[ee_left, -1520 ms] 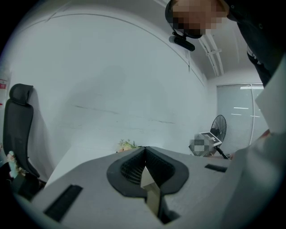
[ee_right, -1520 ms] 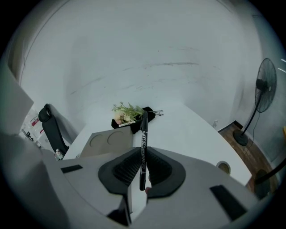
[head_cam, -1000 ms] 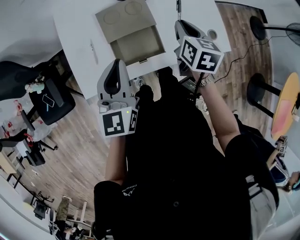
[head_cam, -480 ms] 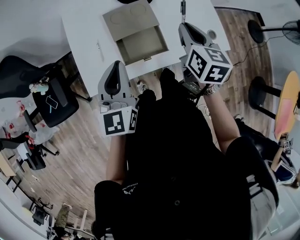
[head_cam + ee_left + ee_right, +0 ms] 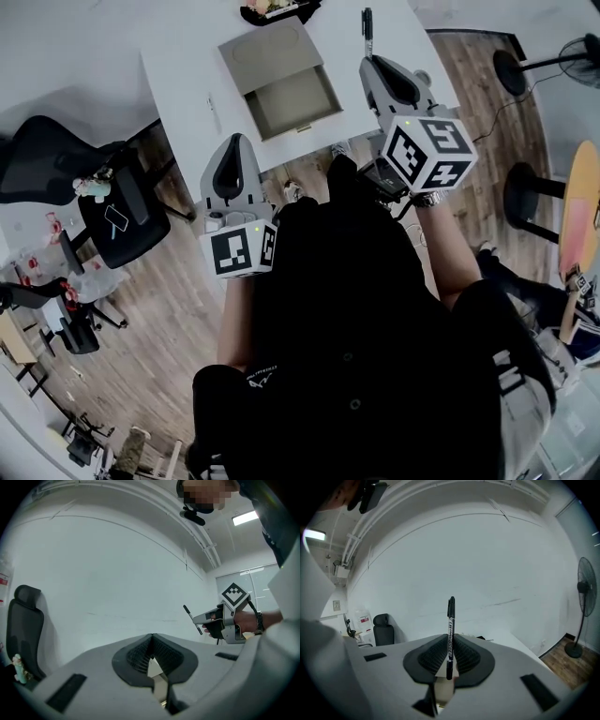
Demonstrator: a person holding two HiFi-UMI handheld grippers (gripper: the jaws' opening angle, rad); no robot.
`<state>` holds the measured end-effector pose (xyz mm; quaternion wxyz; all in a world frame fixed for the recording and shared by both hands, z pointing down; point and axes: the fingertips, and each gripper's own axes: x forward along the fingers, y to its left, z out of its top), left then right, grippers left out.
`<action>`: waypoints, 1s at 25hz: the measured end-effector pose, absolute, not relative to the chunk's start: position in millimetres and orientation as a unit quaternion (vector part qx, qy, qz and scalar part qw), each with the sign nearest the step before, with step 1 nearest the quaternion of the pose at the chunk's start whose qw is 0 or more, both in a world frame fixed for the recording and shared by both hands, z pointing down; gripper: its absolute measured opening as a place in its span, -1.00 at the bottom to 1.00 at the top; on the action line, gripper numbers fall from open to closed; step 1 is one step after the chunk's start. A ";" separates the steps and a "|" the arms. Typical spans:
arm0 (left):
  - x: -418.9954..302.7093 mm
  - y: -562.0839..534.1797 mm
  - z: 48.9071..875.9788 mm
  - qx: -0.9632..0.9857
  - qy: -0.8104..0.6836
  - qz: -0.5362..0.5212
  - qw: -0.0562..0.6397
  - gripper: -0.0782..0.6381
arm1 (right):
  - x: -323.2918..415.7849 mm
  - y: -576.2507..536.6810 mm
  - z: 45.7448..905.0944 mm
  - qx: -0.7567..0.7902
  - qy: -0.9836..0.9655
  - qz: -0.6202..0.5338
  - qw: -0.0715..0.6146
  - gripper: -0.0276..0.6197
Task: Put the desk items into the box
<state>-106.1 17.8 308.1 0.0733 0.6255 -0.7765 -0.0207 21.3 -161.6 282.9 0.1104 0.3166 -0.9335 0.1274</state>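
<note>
An open tan cardboard box [image 5: 292,97] lies on the white desk [image 5: 187,66], its lid [image 5: 270,46] folded back on the far side. My right gripper [image 5: 367,62] hovers by the box's right side, shut on a black pen [image 5: 367,22] that sticks out beyond the jaws. In the right gripper view the pen [image 5: 450,620] stands upright between the pads of the right gripper [image 5: 450,641]. My left gripper [image 5: 232,142] hangs in front of the desk's near edge, left of the box. The left gripper [image 5: 151,638] has its jaws closed with nothing between them.
A dark tray [image 5: 277,8] with small items sits at the desk's far edge. A thin pale stick-like object [image 5: 211,100] lies left of the box and a small round object [image 5: 424,73] right of it. A black office chair [image 5: 117,216] stands at the left, stools [image 5: 525,197] at the right.
The desk and box have slid lower and rightward in the head view. The right gripper, still holding the pen, has shifted slightly right; the left gripper has barely moved.
</note>
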 end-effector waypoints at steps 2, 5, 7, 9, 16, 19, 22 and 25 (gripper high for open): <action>-108.8 19.9 307.0 0.624 -0.778 -0.022 0.070 -0.76 | 21.5 -156.9 278.1 0.309 -0.937 0.120 0.107 -0.80; -111.2 21.5 305.3 0.625 -0.778 -0.023 0.066 -0.76 | 21.3 -152.1 273.4 0.299 -0.942 0.109 0.105 -0.80; -112.3 22.9 304.5 0.624 -0.778 -0.023 0.065 -0.76 | 19.7 -148.4 271.3 0.291 -0.945 0.105 0.107 -0.80; -114.4 22.8 305.0 0.623 -0.779 -0.024 0.066 -0.76 | 16.9 -146.4 271.5 0.284 -0.947 0.100 0.112 -0.80; -118.4 14.9 311.6 0.620 -0.780 -0.028 0.076 -0.76 | 5.3 -145.3 284.2 0.252 -0.952 0.084 0.149 -0.80; -123.3 11.6 315.1 0.616 -0.783 -0.030 0.082 -0.76 | -3.8 -146.1 291.3 0.228 -0.956 0.073 0.170 -0.80; -132.1 9.3 321.8 0.607 -0.789 -0.031 0.090 -0.76 | -19.8 -144.6 301.4 0.192 -0.959 0.054 0.200 -0.80; -136.7 5.5 327.1 0.598 -0.795 -0.031 0.097 -0.76 | -33.1 -143.5 311.9 0.154 -0.960 0.027 0.232 -0.80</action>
